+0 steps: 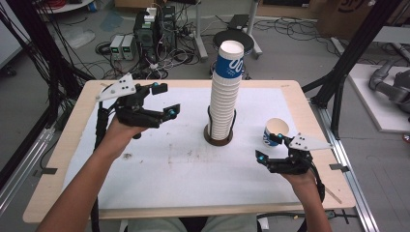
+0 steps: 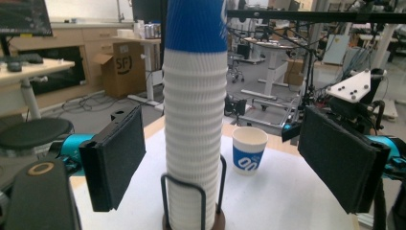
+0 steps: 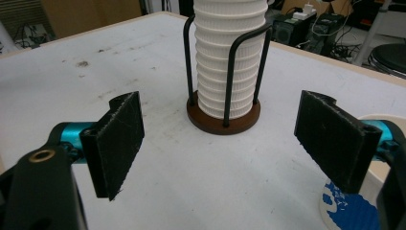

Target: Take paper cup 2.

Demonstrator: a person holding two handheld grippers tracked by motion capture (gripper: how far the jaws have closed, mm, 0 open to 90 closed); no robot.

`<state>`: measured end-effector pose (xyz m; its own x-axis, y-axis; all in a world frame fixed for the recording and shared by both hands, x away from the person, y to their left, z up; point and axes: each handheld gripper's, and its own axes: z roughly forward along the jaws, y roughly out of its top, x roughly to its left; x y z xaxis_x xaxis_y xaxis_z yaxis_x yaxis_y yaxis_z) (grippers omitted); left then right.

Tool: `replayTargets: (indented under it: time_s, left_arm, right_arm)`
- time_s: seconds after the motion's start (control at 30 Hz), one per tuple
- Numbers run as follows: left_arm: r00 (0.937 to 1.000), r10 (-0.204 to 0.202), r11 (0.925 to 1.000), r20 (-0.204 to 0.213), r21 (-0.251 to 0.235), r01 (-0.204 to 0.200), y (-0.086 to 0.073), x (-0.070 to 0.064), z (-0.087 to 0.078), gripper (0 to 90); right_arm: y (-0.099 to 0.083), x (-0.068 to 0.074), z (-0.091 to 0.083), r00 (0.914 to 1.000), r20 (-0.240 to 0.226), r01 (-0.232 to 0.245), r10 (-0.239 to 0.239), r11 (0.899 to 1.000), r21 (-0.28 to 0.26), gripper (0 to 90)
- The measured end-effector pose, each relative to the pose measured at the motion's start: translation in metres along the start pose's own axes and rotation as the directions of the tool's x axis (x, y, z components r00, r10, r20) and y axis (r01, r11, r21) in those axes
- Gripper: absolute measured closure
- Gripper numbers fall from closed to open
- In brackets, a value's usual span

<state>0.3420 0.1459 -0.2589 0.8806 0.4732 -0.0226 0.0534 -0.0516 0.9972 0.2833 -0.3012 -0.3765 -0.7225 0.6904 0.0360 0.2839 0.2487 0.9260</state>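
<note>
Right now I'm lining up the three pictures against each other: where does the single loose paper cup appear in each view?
High view: the loose cup stands right of centre, beside the right gripper.
Left gripper view: near the middle, just right of the cup stack.
Right gripper view: at the bottom right corner, cut off, behind the right-hand jaw.
Shared landmark: the cup stack in its wire holder.

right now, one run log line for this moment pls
left gripper: open, empty | right gripper: open, empty | cup stack: upright in holder | single cup: upright beside right gripper
</note>
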Motion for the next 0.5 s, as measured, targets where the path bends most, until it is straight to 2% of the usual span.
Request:
replayTargets:
  time_s: [0.17,0.3,0.5]
  left_arm:
    - [0.9995,0.028,0.9996,0.012,0.008,-0.028,0.021,-0.001,0.02,16.4]
    - [0.999,0.035,0.9991,0.028,0.022,-0.036,0.04,0.002,0.039,16.4]
    - [0.9989,0.039,0.9983,0.026,0.042,-0.04,0.065,0.008,0.07,16.4]
  right_arm:
    - [-0.001,0.0,-0.001,1.0,-0.001,-0.004,0.004,1.0,0.002,17.8]
    - [-0.001,0.001,0.0,1.0,-0.005,-0.004,0.004,1.0,0.006,17.8]
    - [0.0,0.0,0.0,0.9999,-0.011,-0.012,0.012,1.0,-0.002,17.8]
